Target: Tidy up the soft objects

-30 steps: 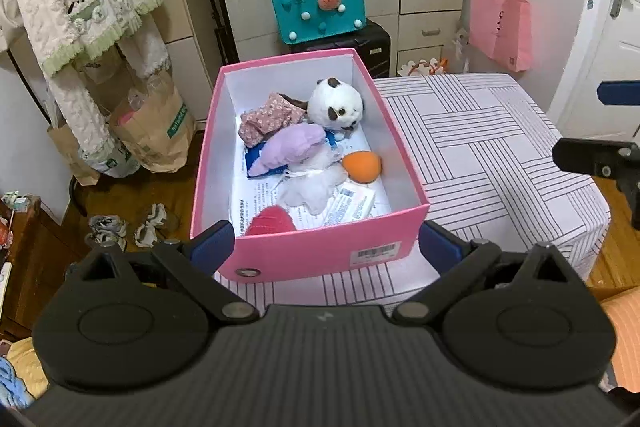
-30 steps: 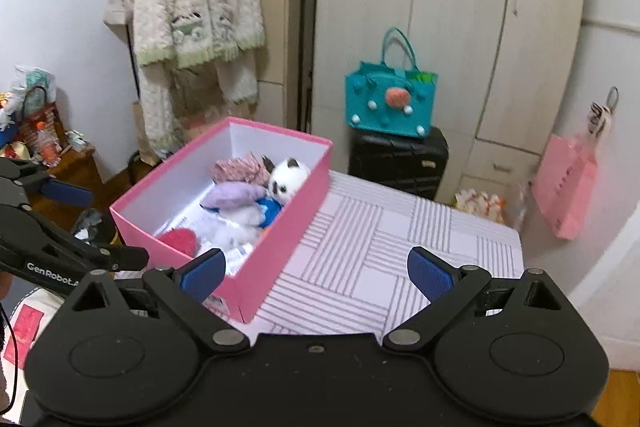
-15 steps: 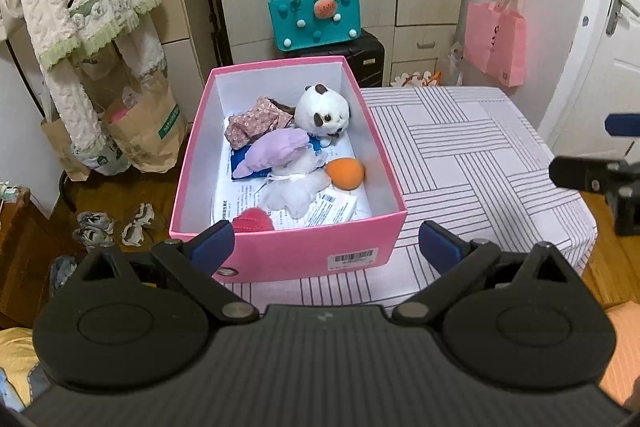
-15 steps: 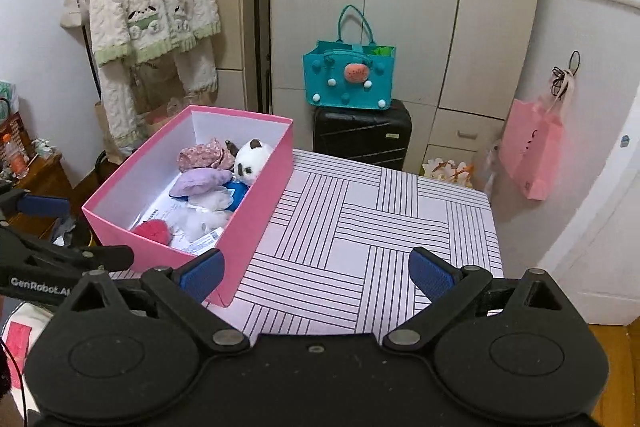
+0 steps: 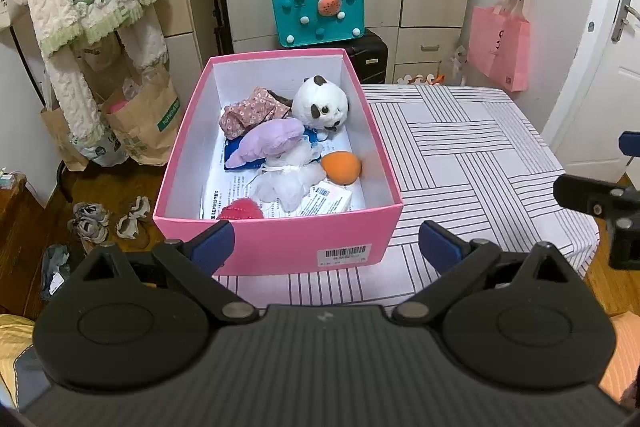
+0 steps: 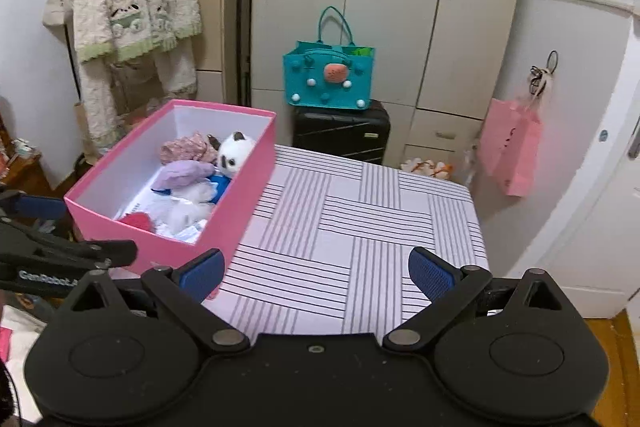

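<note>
Several soft toys (image 5: 316, 107) already lie in the pink box (image 5: 280, 247) just ahead of my left gripper (image 5: 326, 241), nothing remains on the table (image 6: 360, 227) before my right gripper (image 6: 316, 269), both spread wide and empty, so little seems left.

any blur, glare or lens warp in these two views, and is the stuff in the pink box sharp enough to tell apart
Left wrist view: sharp, evenly lit, no glare; the panda plush and orange ball in the pink box read clearly; the right gripper at the edge looks slightly soft. Right wrist view: fisheye bends the wardrobe, corners go dark, and the box's near contents are partly hidden by its wall.
</note>
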### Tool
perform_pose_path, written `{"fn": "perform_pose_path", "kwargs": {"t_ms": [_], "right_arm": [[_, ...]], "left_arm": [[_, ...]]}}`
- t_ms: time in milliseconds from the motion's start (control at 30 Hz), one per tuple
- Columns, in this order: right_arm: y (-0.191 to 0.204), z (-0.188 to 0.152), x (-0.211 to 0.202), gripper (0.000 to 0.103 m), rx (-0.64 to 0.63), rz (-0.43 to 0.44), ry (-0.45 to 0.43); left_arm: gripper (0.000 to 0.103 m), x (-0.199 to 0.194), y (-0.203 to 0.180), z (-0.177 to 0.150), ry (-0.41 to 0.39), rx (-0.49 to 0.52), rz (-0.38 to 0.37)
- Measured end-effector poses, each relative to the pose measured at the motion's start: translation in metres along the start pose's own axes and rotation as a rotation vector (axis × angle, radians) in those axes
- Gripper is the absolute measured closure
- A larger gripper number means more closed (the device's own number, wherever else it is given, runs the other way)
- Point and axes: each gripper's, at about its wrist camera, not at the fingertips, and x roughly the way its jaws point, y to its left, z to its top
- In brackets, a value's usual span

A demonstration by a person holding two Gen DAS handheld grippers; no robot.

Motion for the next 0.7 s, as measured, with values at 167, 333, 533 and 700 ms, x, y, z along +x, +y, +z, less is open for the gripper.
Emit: {"fn": "perform_pose_path", "kwargs": {"t_ms": [167,333,533,700], "right_arm": [[-0.002,-0.008,0.002,0.003,0.012,-0.031,-0.001],[-0.007,-0.015,0.0,0.003,0.036,-0.044,-0.016],[-0.012,-0.024,-0.003,0.003,0.063,-0.013,-0.065],[-0.007,-0.033,-0.006,0.003,0.035,-0.048,-0.132]], "left_arm": [[0.003,-0.003,-0.004,-0.005,-0.025,0.006,0.011],[0.003,-0.006,-0.007,-0.013,-0.064,-0.013,0.029],[0.003,-0.009,-0.011,-0.023,-0.144,-0.035,0.075],[0.003,-0.012,-0.015,-0.032,-0.222,-0.039,0.103]]}}
